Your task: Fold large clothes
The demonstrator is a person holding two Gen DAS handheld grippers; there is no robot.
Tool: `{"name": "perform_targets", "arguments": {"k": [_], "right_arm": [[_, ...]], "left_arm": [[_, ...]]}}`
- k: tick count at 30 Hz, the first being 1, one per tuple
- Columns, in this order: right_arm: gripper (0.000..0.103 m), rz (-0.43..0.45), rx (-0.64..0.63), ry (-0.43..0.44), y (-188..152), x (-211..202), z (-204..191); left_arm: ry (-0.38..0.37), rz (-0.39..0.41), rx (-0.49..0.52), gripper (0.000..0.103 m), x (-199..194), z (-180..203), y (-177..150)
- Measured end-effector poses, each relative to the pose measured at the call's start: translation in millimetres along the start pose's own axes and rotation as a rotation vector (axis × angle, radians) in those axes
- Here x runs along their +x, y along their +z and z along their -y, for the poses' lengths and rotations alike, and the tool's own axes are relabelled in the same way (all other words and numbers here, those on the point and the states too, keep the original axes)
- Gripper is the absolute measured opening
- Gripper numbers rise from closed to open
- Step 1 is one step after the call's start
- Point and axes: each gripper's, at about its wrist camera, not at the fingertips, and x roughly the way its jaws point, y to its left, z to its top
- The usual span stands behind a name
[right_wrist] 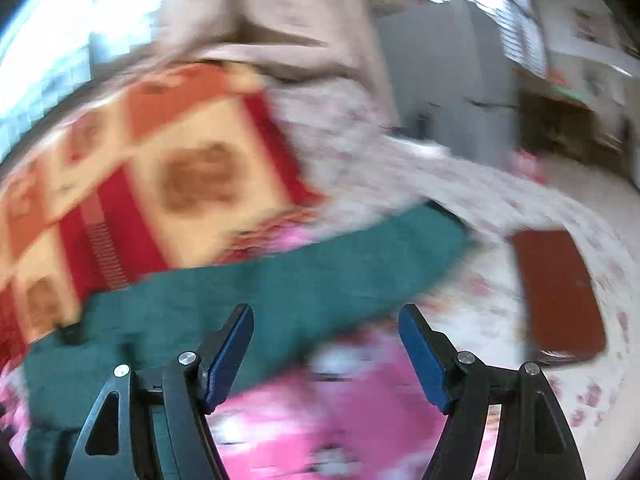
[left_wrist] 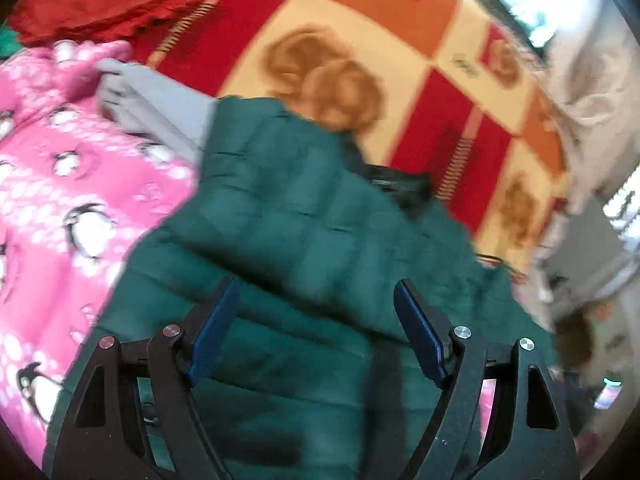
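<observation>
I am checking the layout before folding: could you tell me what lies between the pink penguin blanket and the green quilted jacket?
In the left wrist view, a folded grey garment lies between the pink penguin blanket and the green quilted jacket, at their far edge.

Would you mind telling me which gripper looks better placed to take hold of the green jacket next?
Probably the left gripper: open, with the green jacket filling the space between and beyond its fingers. The right gripper, also open, frames mostly pink blanket, with only the jacket's edge there, and its view is badly blurred.

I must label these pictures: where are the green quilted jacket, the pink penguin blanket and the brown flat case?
green quilted jacket (left_wrist: 280, 216), left wrist view, middle panel
pink penguin blanket (left_wrist: 80, 200), left wrist view, middle
brown flat case (right_wrist: 560, 292), right wrist view, top face
</observation>
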Motion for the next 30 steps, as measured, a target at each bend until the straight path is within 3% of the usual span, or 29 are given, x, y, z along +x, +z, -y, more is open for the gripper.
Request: {"name": "perform_targets", "arguments": {"k": [2,4,6,8,11,16,17,20,24,26,30], "right_arm": [[0.068,0.008,0.031,0.009,9,17,17],[0.068,-0.098,0.056,0.021,9,53,26],[0.068,-0.069,0.076,0.079,10,60,28],[0.069,-0.067,0.095,0.080,16,68,26],[0.070,-0.029,0.234,0.219,22,77,40],[0.048,0.062,0.303,0.247,20,79,47],[0.039,0.064,0.302,0.235,24,77,47],[0.015,0.066,0.248,0.118,24,72,39],[0.011,0.123,0.114,0.041,29,45,5],[0.010,0.133,0.066,0.045,25,29,-18],[0.010,0.121,-0.056,0.154,8,-1,-88]], "left_arm": [[0.058,0.052,0.125,0.079,-17,10,3],[0.090,0.121,0.219,0.079,-31,13,1],[0.166,0.193,0.275,0.079,-37,7,-2],[0.209,0.168,0.252,0.079,-31,-1,1],[0.143,0.137,0.198,0.079,-23,-6,5],[0.143,0.114,0.250,0.079,-17,1,-3],[0.143,0.113,0.242,0.079,-16,0,-3],[0.155,0.118,0.227,0.079,-16,-2,-1],[0.165,0.110,0.204,0.079,-17,-3,3],[0.165,0.108,0.184,0.079,-19,-4,3],[0.169,0.103,0.151,0.079,-24,-1,8]]}}
